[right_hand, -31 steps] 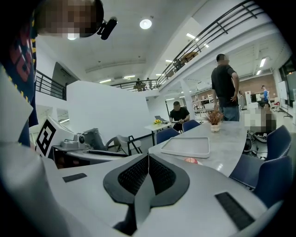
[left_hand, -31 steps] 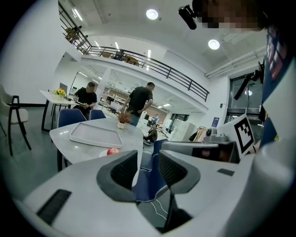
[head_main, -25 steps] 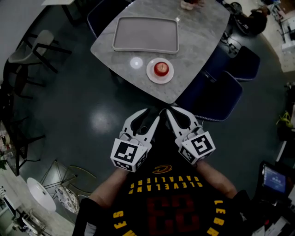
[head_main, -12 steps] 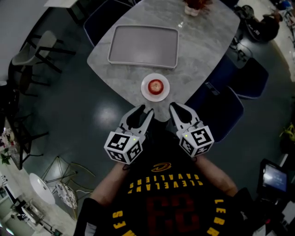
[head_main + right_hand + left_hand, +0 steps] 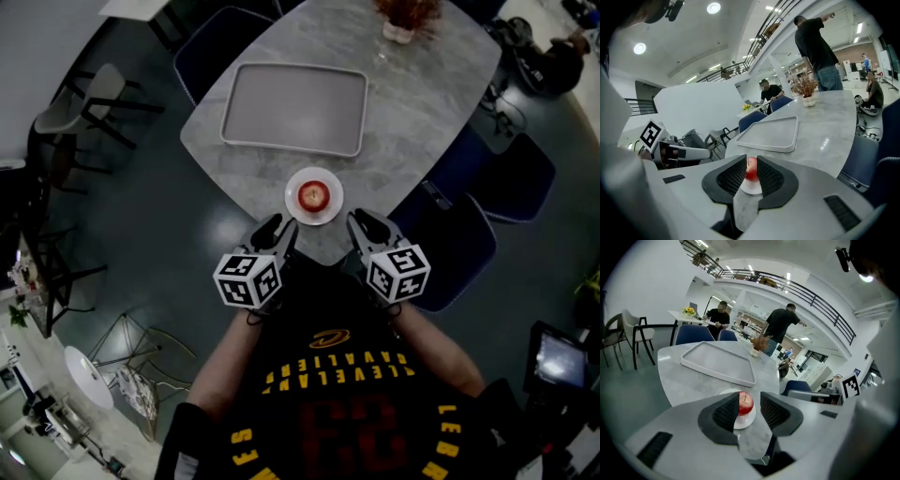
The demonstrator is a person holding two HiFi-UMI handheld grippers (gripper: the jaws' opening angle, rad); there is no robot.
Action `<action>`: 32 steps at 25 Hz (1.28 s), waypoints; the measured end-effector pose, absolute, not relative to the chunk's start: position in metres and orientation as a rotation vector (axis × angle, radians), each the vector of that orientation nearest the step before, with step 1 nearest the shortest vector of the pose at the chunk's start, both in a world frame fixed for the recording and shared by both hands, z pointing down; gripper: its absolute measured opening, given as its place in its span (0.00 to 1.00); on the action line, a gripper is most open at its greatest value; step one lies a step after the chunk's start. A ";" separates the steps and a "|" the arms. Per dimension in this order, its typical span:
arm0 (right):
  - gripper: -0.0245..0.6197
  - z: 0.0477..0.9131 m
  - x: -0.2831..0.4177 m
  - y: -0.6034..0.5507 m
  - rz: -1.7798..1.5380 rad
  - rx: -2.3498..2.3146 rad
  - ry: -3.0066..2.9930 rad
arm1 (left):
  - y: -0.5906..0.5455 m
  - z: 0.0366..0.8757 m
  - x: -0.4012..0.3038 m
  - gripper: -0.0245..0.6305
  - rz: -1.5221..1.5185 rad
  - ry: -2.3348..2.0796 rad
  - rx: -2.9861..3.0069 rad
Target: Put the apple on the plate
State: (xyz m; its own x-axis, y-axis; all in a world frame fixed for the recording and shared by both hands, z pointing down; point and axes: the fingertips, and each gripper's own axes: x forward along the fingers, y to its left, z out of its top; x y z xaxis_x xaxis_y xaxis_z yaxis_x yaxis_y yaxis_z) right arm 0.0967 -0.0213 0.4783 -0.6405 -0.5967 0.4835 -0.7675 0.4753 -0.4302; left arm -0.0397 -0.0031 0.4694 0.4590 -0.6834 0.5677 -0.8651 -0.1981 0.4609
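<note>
sitting already on the plate [image 5: 334, 209], the apple [image 5: 313, 196] needs no grasp; left claw [image 5: 279, 230] and right claw [image 5: 362, 225] hang part open, empty, so best keep them clear of the table [image 5: 412, 94].

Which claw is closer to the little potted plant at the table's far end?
Right. The right gripper hangs at the near corner of the table, on the same side as the potted plant. The left gripper is level with it but farther across.

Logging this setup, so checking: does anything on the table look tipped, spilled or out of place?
Nothing stands out. The apple sits upright on the plate near a corner of the table, the tray lies flat and empty, and the potted plant stands upright. No spill shows.
</note>
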 end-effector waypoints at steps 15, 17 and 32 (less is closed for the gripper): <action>0.12 0.583 0.094 -0.035 1.050 1.163 -2.165 | -0.029 0.583 -0.065 0.25 0.422 -1.086 1.733; 0.12 0.596 0.095 -0.034 1.082 1.173 -2.115 | -0.031 0.598 -0.066 0.25 0.443 -1.050 1.694; 0.12 0.622 0.098 -0.044 1.285 1.228 -2.003 | -0.039 0.628 -0.051 0.25 0.457 -0.919 1.555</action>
State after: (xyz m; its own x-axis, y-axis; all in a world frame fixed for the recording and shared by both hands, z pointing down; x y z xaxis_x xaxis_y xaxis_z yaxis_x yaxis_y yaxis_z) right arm 0.0979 -0.0439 0.6217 -0.4963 -0.4349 0.7514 -0.8643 0.1657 -0.4750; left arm -0.0512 -0.0386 0.6282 0.6090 -0.2955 0.7361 -0.7653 0.0251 0.6432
